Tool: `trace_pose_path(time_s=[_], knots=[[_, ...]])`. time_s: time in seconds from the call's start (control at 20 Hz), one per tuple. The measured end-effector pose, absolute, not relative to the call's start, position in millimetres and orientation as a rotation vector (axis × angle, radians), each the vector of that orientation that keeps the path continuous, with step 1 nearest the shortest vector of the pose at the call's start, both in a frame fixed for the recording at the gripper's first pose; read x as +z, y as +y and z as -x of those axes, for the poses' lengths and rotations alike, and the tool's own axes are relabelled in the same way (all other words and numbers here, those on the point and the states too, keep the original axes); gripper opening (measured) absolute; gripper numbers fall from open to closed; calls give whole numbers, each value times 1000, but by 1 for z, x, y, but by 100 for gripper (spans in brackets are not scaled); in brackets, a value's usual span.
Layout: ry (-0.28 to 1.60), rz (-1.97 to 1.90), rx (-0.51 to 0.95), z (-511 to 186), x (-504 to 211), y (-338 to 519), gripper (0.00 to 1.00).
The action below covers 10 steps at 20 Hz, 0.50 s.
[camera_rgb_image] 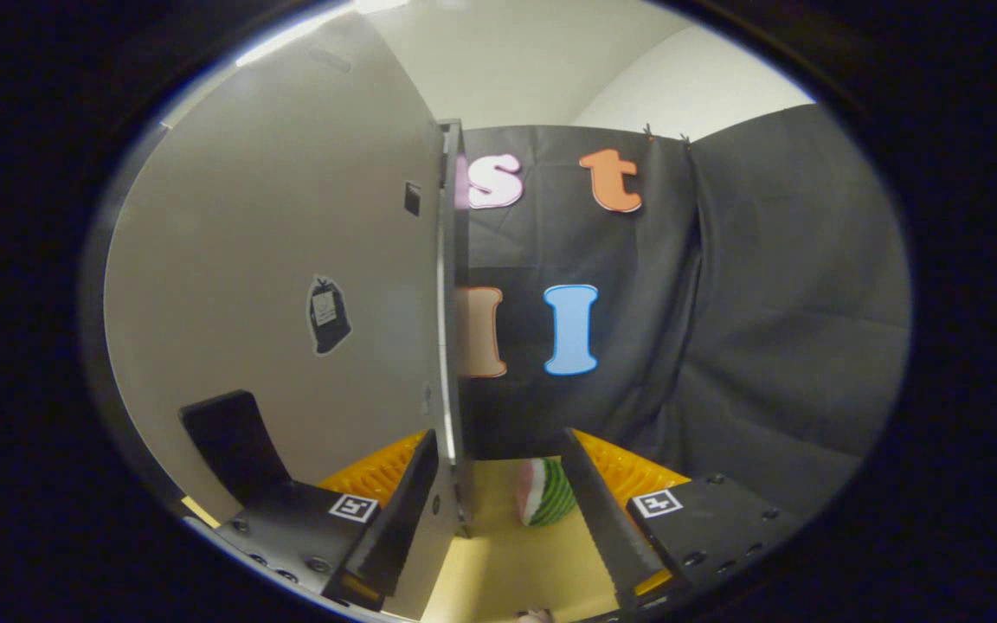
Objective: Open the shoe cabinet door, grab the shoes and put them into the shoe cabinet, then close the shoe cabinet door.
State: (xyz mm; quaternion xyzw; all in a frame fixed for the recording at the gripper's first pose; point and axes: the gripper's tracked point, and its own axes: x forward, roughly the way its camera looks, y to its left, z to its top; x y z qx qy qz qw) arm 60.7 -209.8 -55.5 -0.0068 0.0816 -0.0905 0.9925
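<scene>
Just gripper [498, 510] astride flat door edge [449, 346]

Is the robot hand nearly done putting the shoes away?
Not clear yet. The cabinet door stands swung out edge-on, so it is open or mid-swing. The gripper is spread open, its fingers straddling the door's edge without pressing it. A small watermelon toy lies just ahead on the table. Closing the door is left.

The cabinet door [291, 285] hides the cabinet's inside.
</scene>
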Motion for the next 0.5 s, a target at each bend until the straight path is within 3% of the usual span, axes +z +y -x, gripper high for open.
trace_pose_path(time_s=[0.5], knots=[[117,9,-139,-100,-64,-66,92]])
